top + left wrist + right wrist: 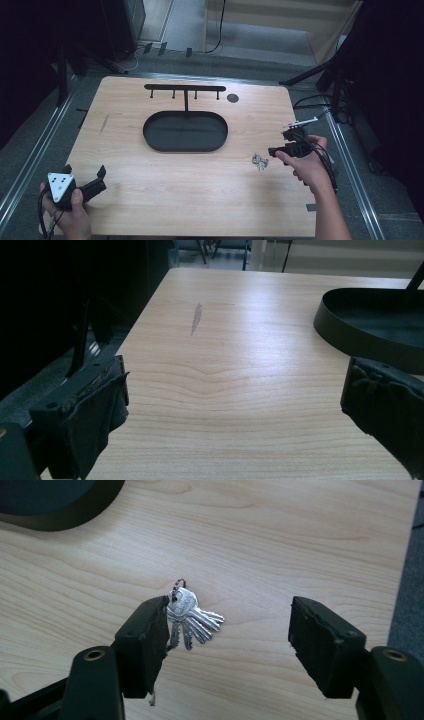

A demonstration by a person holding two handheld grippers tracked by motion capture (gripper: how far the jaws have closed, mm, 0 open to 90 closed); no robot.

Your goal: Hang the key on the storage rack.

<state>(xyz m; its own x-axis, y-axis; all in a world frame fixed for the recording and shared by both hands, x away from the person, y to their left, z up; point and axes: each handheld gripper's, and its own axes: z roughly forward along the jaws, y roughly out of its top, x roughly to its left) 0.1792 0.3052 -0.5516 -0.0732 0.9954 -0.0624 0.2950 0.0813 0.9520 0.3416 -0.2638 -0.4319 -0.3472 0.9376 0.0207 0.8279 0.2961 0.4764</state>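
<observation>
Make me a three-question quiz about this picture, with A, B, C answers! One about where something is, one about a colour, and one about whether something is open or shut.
1. Where do the keys lie?
A. In the tray
B. On the bare table, just left of the right gripper
C. On the hook rack

2. What colour is the oval tray?
A. Black
B. White
C. Red

3. How do the jaws of the right gripper stand?
A. Shut on the keys
B. Shut on nothing
C. Open, with nothing pressed between them

Answers:
1. B: the high view shows the keys on the wooden table, near the right gripper and apart from the tray.
2. A: the tray is black in the high view.
3. C: the right gripper view shows a wide gap between the jaws, and the keys lie on the table beyond them.
</observation>
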